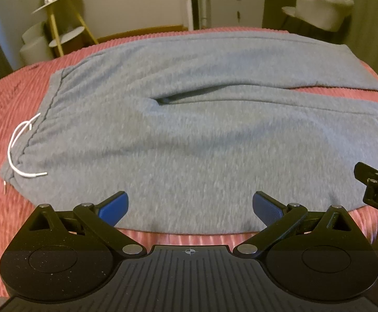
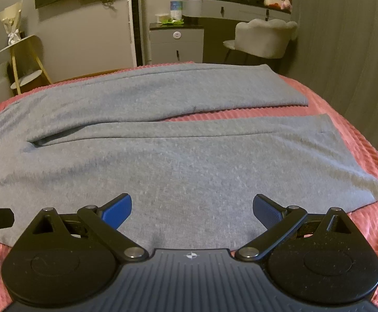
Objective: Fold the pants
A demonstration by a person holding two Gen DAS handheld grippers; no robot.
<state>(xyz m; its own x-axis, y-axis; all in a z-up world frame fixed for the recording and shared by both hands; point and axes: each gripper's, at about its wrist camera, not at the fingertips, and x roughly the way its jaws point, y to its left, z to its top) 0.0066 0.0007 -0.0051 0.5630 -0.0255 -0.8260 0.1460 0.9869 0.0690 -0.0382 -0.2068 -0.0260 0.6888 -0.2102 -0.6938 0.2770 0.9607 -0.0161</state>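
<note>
Grey pants (image 1: 189, 135) lie spread flat on a pink ribbed bedspread (image 1: 4, 119), waistband to the left with a white drawstring (image 1: 19, 145), both legs running right. My left gripper (image 1: 190, 208) is open and empty, just above the pants' near edge by the waist end. My right gripper (image 2: 192, 209) is open and empty over the near leg (image 2: 189, 161) further right. The far leg (image 2: 163, 91) lies apart from it, with a strip of bedspread (image 2: 366, 208) between them. Part of the right gripper shows at the right of the left wrist view (image 1: 376, 187).
Beyond the bed stand a gold tiered side table (image 1: 58, 26), a grey cabinet (image 2: 176, 44), a white fan tower (image 2: 134, 20), a padded chair (image 2: 264, 36) and a vanity with bottles (image 2: 230, 2). A curtain (image 2: 345, 52) hangs at the right.
</note>
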